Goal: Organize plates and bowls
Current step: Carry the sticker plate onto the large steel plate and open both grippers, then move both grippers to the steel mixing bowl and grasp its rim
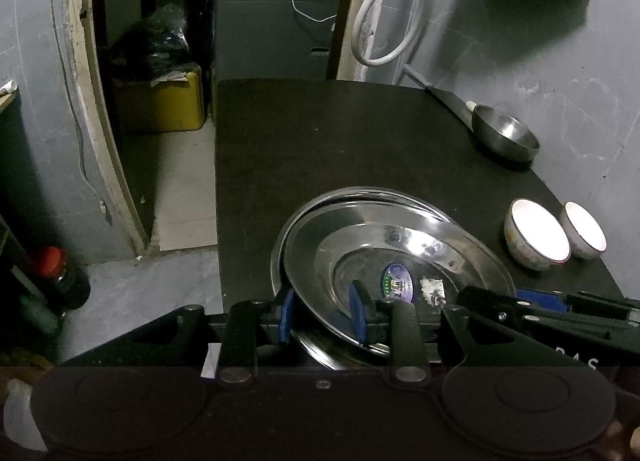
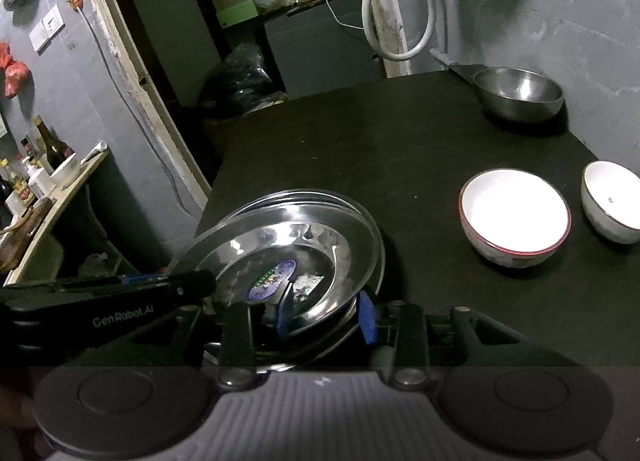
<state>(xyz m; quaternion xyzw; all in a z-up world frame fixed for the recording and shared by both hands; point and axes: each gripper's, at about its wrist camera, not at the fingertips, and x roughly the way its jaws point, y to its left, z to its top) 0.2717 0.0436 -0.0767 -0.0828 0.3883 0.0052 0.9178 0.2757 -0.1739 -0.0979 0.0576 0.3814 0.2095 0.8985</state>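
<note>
The steel plate (image 1: pixel 400 249) sits tilted on top of a second steel plate (image 1: pixel 340 195) near the front edge of the dark bench (image 1: pixel 320 133), and both tools have hold of it. Of the lower plate only a thin crescent of rim shows behind and under the upper one, so how flat it lies is hard to tell. The left tool (image 1: pixel 323 311) has its blue pads either side of the upper plate's near-left rim, one pad (image 1: pixel 357 311) inside the dish and the other outside and below, closed onto it. The right tool (image 2: pixel 326 315) grips the same plate's near-right rim in the same way, one pad over the inner face and one under the edge. Each tool's body is cut off by the bottom of its own view.

An oval sticker (image 1: pixel 397 283) and a torn whitish label scrap (image 1: pixel 432 289) lie in the plate's centre; their print is too small to read.

Counted: two steel plates, stacked; two white ceramic bowls, a larger bowl (image 2: pixel 514 217) and a smaller bowl (image 2: pixel 612 201) just beside each other to the right, the smaller one partly cut by the frame edge in the right wrist view; one steel bowl (image 2: pixel 520 93) at the far right corner near the wall.
</note>
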